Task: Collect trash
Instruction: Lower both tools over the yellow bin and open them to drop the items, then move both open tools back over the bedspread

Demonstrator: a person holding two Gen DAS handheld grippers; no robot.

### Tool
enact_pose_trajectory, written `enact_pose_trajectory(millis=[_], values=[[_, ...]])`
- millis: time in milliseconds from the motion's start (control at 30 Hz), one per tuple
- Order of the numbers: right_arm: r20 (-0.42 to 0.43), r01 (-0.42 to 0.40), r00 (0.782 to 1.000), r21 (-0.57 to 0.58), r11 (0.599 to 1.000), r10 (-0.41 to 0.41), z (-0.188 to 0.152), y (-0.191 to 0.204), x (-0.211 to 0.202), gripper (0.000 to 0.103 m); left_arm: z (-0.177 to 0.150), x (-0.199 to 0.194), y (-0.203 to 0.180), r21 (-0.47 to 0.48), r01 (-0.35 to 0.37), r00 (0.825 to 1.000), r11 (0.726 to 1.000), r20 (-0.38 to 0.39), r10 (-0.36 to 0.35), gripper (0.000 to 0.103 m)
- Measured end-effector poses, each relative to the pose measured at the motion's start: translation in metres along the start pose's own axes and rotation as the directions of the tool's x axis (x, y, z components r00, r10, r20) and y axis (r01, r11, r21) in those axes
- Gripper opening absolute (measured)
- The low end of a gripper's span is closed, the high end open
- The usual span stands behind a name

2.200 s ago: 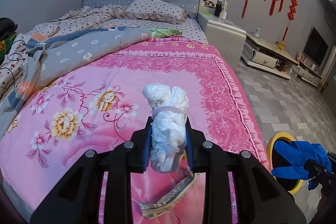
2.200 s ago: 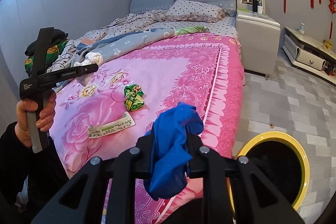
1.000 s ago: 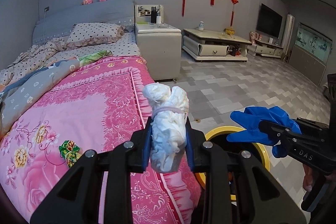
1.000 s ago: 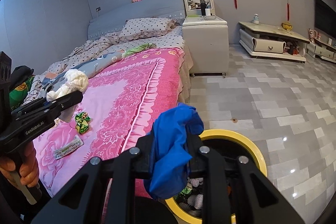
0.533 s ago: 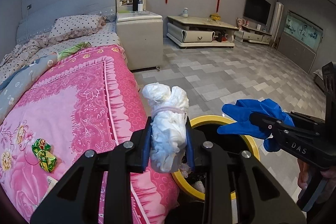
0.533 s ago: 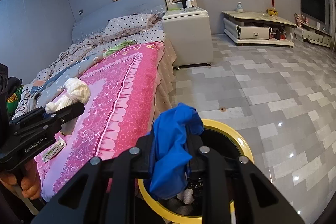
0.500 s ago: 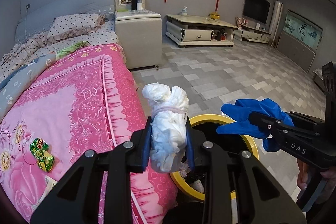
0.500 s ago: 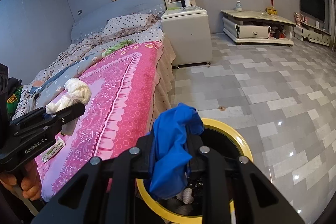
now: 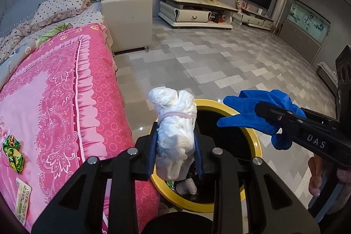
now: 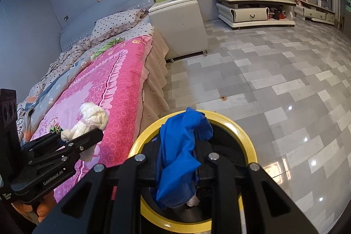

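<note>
Both grippers now hang over the round black bin with the yellow rim (image 9: 255, 142), which sits on the grey tiled floor (image 9: 219, 63) just beside the bed's pink quilt (image 9: 65, 91); half a second ago they were less squarely above it. The left gripper (image 9: 175, 146) stays clamped on the crumpled white tissue wad (image 9: 175, 124), the right gripper (image 10: 177, 159) on the limp blue rubber glove (image 10: 182, 146). Two scraps remain near the quilt's near edge: a green foil wrapper (image 9: 13, 156) and a flat printed packet (image 9: 23, 196).

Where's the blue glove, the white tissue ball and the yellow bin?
blue glove (image 10: 182, 155), right wrist view, middle of the bunched glove.
white tissue ball (image 9: 175, 135), left wrist view, its front face.
yellow bin (image 10: 243, 133), right wrist view, right rim.
</note>
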State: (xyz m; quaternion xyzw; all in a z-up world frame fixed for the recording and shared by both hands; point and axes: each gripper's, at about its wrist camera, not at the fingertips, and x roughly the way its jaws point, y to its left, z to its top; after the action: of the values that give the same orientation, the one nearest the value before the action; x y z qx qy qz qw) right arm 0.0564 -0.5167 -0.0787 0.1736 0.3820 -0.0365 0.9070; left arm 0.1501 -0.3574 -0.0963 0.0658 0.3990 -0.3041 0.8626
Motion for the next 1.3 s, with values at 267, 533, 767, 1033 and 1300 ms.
enact_pose_trajectory(millis=[267, 533, 767, 1033, 1300], values=[[0.007, 0.019, 1.000, 0.033, 0.999, -0.020, 0.000, -0.007, -0.003, 0.032, -0.003, -0.003, -0.001, -0.005, 0.021, 1.000, 1.000, 0.000, -0.021, 0.045], [0.010, 0.032, 0.999, 0.060, 0.998, -0.033, -0.002, -0.011, -0.011, 0.043, -0.004, -0.018, 0.011, -0.031, 0.012, 1.000, 0.999, 0.029, -0.011, 0.059], [0.038, 0.028, 0.999, 0.060, 0.998, -0.030, -0.001, -0.005, -0.025, 0.050, -0.003, -0.071, 0.030, -0.071, 0.008, 0.992, 0.997, 0.128, 0.002, 0.071], [0.049, -0.006, 0.999, 0.008, 1.000, 0.006, 0.008, 0.028, -0.029, 0.059, -0.007, -0.139, 0.046, -0.096, -0.007, 0.971, 0.995, 0.239, 0.030, 0.081], [0.044, -0.065, 0.997, -0.085, 0.994, 0.069, 0.022, 0.084, -0.025, 0.073, -0.022, -0.201, 0.066, -0.106, -0.053, 0.941, 0.993, 0.328, 0.085, 0.085]])
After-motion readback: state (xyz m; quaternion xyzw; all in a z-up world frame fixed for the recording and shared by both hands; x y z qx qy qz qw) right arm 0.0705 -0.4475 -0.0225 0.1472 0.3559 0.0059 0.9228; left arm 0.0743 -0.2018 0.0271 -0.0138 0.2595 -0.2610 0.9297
